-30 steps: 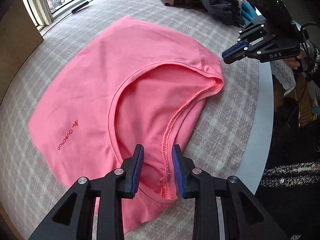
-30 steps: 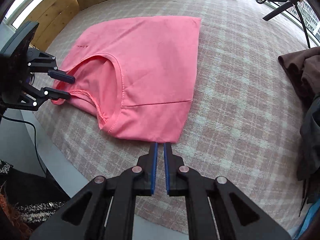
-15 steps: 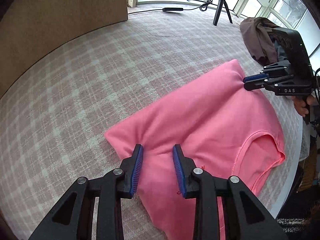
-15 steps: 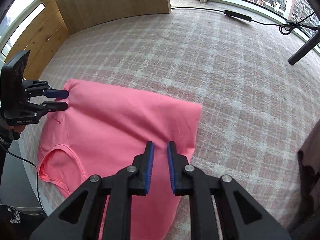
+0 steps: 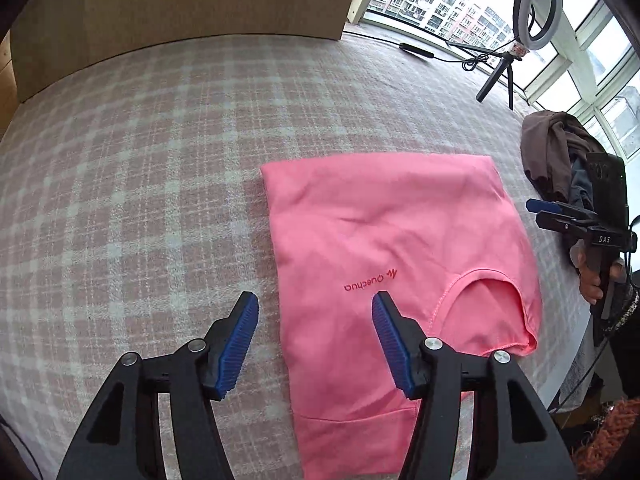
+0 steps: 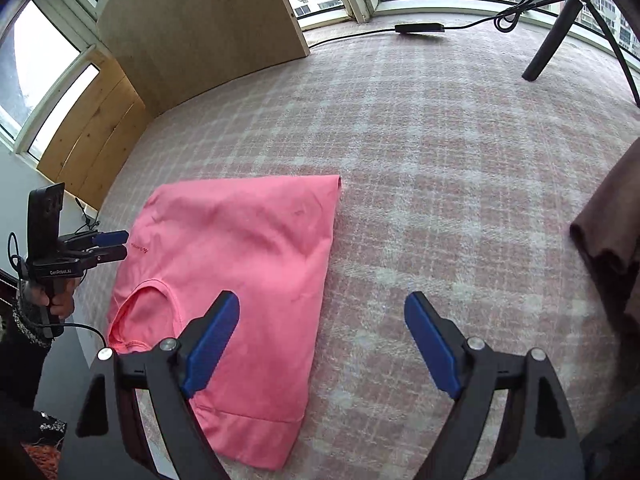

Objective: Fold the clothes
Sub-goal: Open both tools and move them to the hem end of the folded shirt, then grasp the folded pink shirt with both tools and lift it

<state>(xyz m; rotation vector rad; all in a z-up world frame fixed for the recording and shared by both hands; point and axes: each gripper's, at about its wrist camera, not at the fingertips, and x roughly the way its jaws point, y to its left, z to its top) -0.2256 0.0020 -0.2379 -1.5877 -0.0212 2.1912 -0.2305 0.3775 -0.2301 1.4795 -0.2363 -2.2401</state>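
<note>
A pink T-shirt (image 5: 384,256) lies folded flat on the checked pink-and-white table cover (image 5: 140,200), neckline toward the near edge, a small red logo on its front. My left gripper (image 5: 316,340) hovers over the shirt's left edge, its jaws opening, nothing pressed between the blue pads. In the right wrist view the same pink T-shirt (image 6: 240,264) lies left of centre. My right gripper (image 6: 322,340) hangs above the shirt's right edge, jaws opening wide, nothing between them. Each gripper shows in the other's view, held by a hand: right gripper (image 5: 544,210), left gripper (image 6: 114,244).
A heap of brown and dark clothes (image 5: 560,148) lies at the table's right side. A ring light on a small tripod (image 5: 520,32) and a black cable with a box (image 6: 418,27) stand at the far edge by the windows. A wooden board (image 6: 200,28) leans at the back left.
The shirt has gone from spread with its neckline open to folded into a compact rectangle. Both grippers let go of the fabric and stand wider apart; both views swung toward the windows.
</note>
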